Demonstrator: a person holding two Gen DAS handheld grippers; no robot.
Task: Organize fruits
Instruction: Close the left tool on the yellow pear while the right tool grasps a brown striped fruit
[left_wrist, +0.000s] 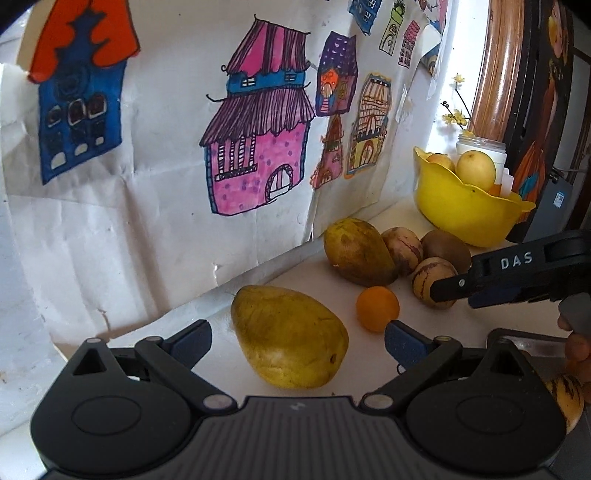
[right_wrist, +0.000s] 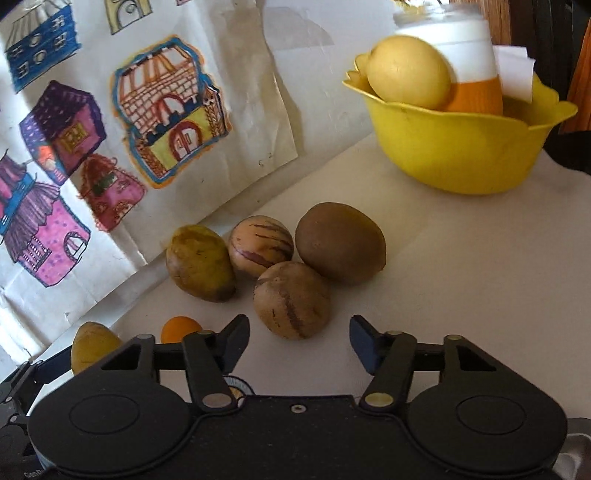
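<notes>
My left gripper (left_wrist: 297, 341) is open, its fingers on either side of a large yellow-green mango (left_wrist: 288, 336) on the white counter. A small orange (left_wrist: 377, 308) lies just beyond its right finger. A second mango (left_wrist: 356, 251), two striped pepino melons (left_wrist: 402, 249) (left_wrist: 432, 282) and a brown kiwi (left_wrist: 447, 249) lie farther on. My right gripper (right_wrist: 298, 341) is open and empty, just short of the near striped melon (right_wrist: 291, 299); it also shows in the left wrist view (left_wrist: 448, 286). A yellow bowl (right_wrist: 461, 151) holds a pale yellow fruit (right_wrist: 408, 75).
A paper wall with house drawings (left_wrist: 255, 147) runs along the counter's far side. A white and orange container (right_wrist: 469, 66) stands in or behind the bowl. Another striped fruit (left_wrist: 567, 400) sits at the left wrist view's right edge by a hand.
</notes>
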